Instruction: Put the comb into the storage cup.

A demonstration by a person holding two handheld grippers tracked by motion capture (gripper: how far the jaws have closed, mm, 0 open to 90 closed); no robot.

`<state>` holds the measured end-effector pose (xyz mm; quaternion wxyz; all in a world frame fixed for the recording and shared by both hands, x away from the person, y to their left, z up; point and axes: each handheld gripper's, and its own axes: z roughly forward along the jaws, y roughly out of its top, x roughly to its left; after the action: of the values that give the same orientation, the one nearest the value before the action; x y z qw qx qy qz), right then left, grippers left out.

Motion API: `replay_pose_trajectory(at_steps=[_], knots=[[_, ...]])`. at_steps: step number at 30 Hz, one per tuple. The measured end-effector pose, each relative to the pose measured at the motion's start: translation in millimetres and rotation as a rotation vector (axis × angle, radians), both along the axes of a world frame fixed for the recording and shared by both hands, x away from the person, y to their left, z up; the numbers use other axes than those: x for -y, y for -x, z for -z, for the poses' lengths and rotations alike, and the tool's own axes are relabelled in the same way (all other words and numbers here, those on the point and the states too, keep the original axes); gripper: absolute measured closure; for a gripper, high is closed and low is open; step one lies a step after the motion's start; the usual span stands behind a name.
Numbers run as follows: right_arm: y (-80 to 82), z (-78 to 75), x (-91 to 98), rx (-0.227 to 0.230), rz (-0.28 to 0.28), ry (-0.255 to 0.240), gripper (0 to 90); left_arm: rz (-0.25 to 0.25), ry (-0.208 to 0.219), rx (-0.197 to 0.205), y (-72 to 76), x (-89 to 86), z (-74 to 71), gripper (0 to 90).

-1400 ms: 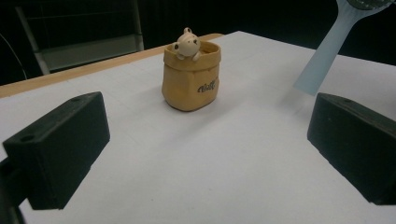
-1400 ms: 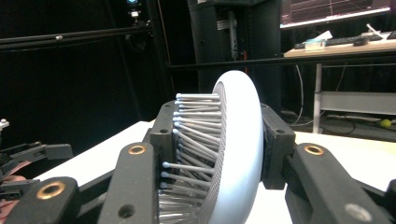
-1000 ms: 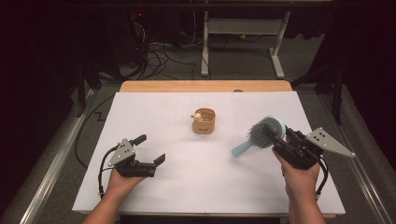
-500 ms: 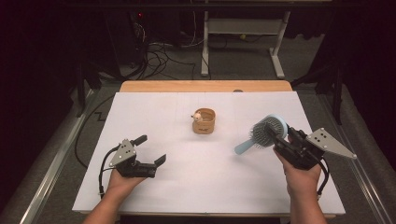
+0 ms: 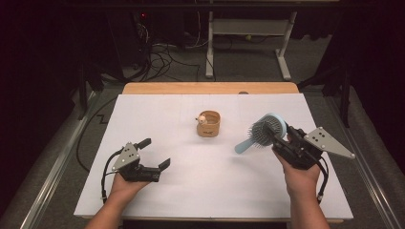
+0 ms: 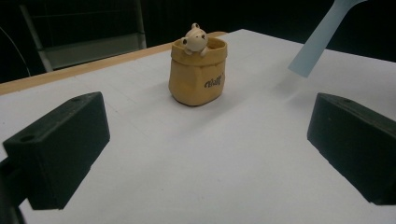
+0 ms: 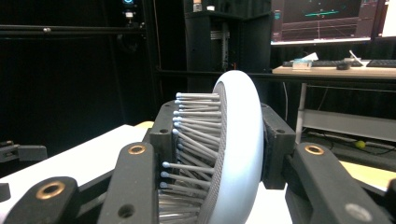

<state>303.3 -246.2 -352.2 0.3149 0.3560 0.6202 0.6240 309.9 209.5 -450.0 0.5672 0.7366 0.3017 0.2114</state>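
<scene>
A light blue hairbrush [image 5: 267, 129] with grey bristles hangs above the white table, its handle [image 6: 322, 35] pointing down and left. My right gripper [image 5: 282, 138] is shut on the brush head [image 7: 236, 140], one jaw against the bristles, the other on its back. At the table's middle stands a small tan pouch [image 5: 208, 124] with a little bear figure [image 6: 194, 38] peeking out of it. My left gripper [image 5: 155, 153] rests low at the front left, open, its jaws spread wide with nothing between them, facing the pouch [image 6: 198, 74].
The white sheet [image 5: 157, 114] covers a wooden table whose far edge [image 5: 210, 88] shows. Behind it are cables, a metal frame [image 5: 248, 28] and dark floor. In the right gripper view a desk with monitors [image 7: 327, 18] stands far off.
The right gripper has shifted the hairbrush slightly, with its handle tilting a bit lower to the left. The left gripper has stayed where it was.
</scene>
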Motion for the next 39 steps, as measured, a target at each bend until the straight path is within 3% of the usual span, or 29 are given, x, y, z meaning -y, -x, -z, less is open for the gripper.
replay_pose_trajectory(at_steps=[17, 39], knots=[[-16.3, -3.3, -17.7, 0.019, -0.006, -0.03, 59.4, 0.018, 0.001, 0.005, 1.0, 2.5, 0.5, 0.0], [-23.8, -32.5, -33.5, 0.075, 0.0, -0.031, 59.4, 0.036, 0.01, 0.025, 2.6, 3.6, 0.3, 0.0]])
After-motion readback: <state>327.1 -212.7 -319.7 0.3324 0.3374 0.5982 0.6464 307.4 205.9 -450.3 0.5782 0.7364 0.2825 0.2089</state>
